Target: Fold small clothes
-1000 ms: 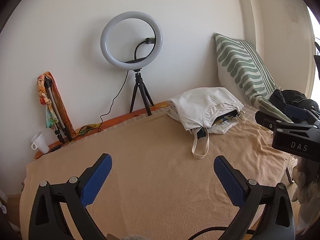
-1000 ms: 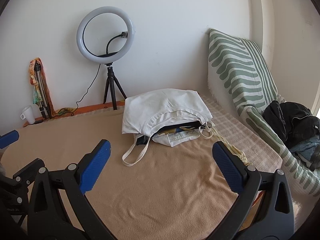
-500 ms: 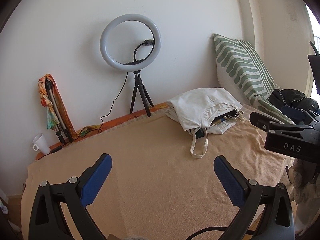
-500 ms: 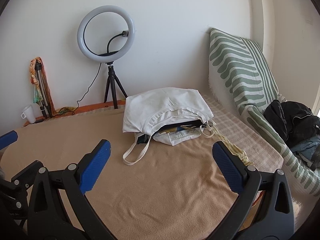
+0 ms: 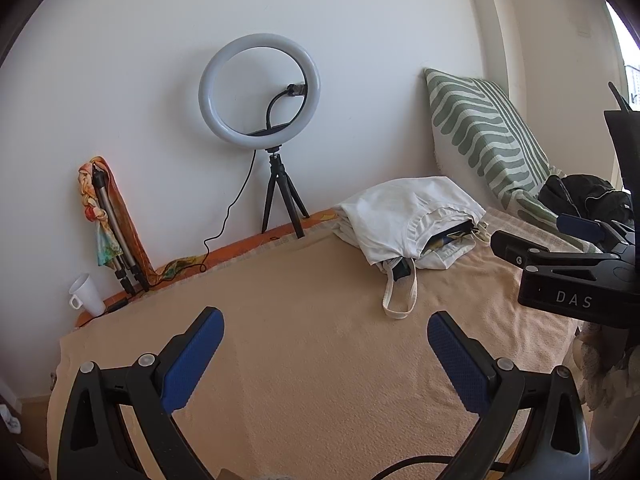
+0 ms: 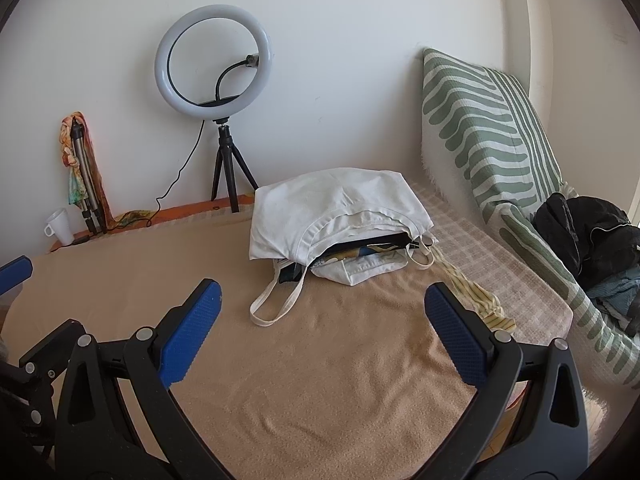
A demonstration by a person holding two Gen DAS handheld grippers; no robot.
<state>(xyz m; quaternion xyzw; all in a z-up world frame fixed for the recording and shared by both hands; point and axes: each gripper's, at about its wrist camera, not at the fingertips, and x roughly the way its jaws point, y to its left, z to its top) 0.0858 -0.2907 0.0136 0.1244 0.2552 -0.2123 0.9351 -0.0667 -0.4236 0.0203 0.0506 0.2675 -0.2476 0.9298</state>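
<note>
A pile of small clothes topped by a white garment [image 5: 404, 216] [image 6: 332, 208] lies at the far side of the tan blanket [image 5: 304, 340] [image 6: 328, 364], with a looped white strap [image 6: 276, 300] hanging toward me. My left gripper [image 5: 324, 356] hovers open over the bare blanket, well short of the pile. My right gripper [image 6: 320, 332] is open too, nearer the pile, with nothing between its blue pads. In the left wrist view the right gripper's black body [image 5: 576, 276] shows at the right edge.
A ring light on a small tripod [image 5: 276, 152] [image 6: 220, 120] stands against the wall. A folded tripod with a scarf [image 5: 112, 232] and a white cup [image 5: 86, 294] sit at the left. A green striped pillow [image 6: 488, 128] and dark clothes [image 6: 592, 236] lie right.
Both grippers drifted slightly back and up; the pile sits a little lower and farther in both views. Jaws stay open.
</note>
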